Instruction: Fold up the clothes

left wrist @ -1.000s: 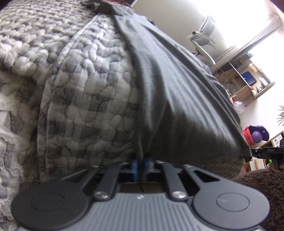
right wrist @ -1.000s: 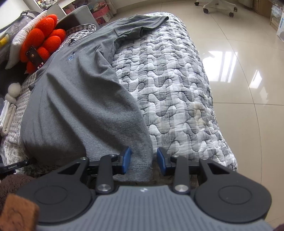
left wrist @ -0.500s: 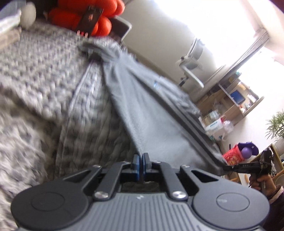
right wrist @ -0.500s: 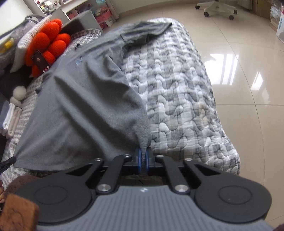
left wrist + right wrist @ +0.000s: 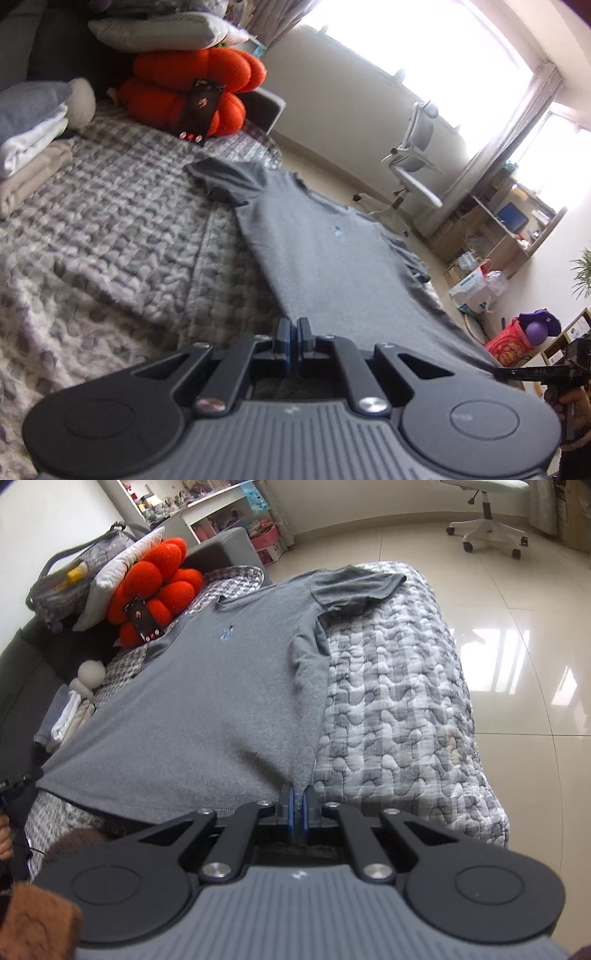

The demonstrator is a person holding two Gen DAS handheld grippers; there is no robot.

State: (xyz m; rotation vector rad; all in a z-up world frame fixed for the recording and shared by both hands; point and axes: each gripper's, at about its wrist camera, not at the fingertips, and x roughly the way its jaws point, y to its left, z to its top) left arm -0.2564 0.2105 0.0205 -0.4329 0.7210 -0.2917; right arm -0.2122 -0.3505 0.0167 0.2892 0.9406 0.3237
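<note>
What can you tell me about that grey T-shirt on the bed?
The T-shirt is plain grey, soft knit by the look, with a small blue emblem on the chest. It lies front up, stretched fairly flat over the quilt, collar toward the orange cushion. One short sleeve reaches the quilt's far edge. The left gripper and right gripper each pinch a hem corner, jaws shut.
</note>
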